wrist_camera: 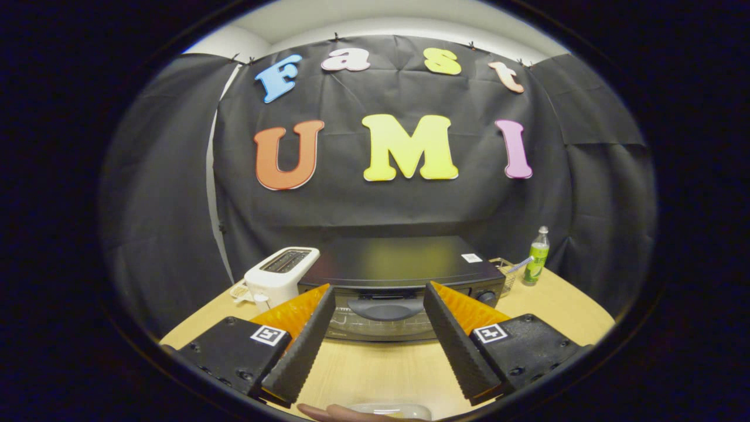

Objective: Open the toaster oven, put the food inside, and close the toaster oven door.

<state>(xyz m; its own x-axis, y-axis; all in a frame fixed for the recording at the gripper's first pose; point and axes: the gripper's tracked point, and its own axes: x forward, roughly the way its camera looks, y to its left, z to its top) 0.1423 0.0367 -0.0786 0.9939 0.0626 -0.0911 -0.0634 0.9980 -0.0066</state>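
Nearest the camera, at the desk's (pixel 375 369) near edge, a person's fingertip (pixel 328 412) shows beside a pale, translucent object (pixel 391 409) that is too cut off to identify; it may be the food or its container, kept close by for loading, though I cannot tell.

Just beyond it, the claw (pixel 379 302) hovers above the light wooden desk with its two fingers spread wide apart, holding nothing. They frame the toaster oven's door handle (pixel 385 309), which lies between and just ahead of their tips. That wide stance, lined up on the handle, suggests the opening step has not yet begun.

One black toaster oven (pixel 398 284) sits toward the far edge of the desk, facing the claw, its door closed and its control knob (pixel 486 297) at the right of the front panel. One white two-slot toaster (pixel 280 276) stands just beside the oven's left side. One clear bottle with a green label (pixel 537 255) stands upright near the desk's far right corner, and a small wire basket (pixel 504 269) sits between the bottle and the oven.

Counted: one claw with two fingers, one oven, one toaster, one bottle, one basket.
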